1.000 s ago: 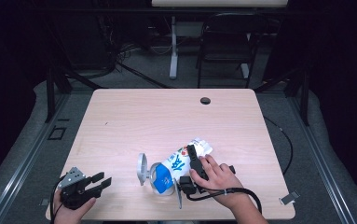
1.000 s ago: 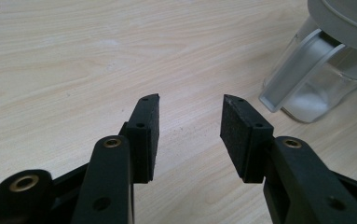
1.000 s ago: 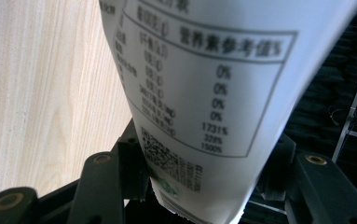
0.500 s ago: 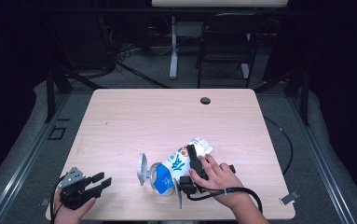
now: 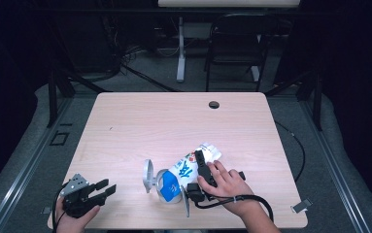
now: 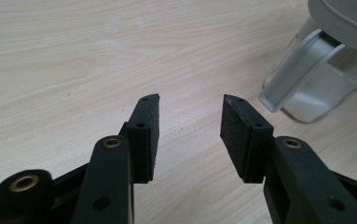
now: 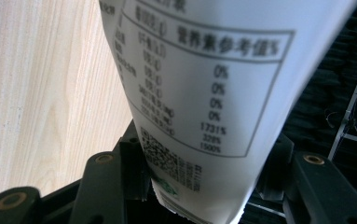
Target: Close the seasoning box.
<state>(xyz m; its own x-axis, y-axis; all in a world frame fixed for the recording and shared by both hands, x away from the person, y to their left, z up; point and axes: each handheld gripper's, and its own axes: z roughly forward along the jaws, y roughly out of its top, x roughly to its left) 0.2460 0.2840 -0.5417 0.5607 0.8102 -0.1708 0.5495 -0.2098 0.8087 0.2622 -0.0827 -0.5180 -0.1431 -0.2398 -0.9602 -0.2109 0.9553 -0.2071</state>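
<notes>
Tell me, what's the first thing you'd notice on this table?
The white and blue bag near the table's front edge, clamped in the right claw, its label up close in the right gripper view. Beside it stands a clear jug. The left claw rests open at the front left corner.

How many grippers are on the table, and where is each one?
2. The left gripper is at the table's near left corner, fingers apart on nothing. The right gripper is near the front middle, its fingers around the white bag.
</notes>
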